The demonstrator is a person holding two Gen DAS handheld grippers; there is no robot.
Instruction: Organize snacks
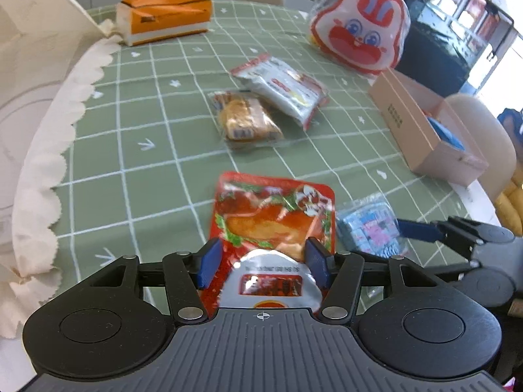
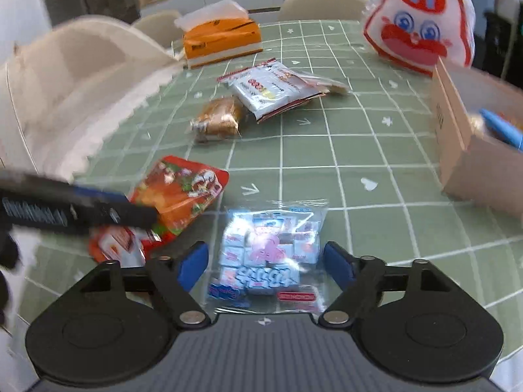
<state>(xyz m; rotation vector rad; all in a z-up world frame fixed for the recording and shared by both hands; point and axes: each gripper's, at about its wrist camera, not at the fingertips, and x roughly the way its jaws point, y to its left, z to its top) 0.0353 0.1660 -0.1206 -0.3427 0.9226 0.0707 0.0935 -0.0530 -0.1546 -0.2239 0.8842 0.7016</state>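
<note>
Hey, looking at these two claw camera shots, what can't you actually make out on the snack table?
- Cardboard box contents: right wrist view, cut off by the edge and blurred; only something blue shows.
- Red pouch near end: left wrist view, hidden behind the left claw.
- Printing on the blue candy bag: glare, too small.

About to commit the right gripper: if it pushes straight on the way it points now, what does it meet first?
Most likely the clear bag of blue-and-pink candies, already lying between the right gripper's open jaws, then the green tablecloth under it. Depth is hard to judge here.
</note>
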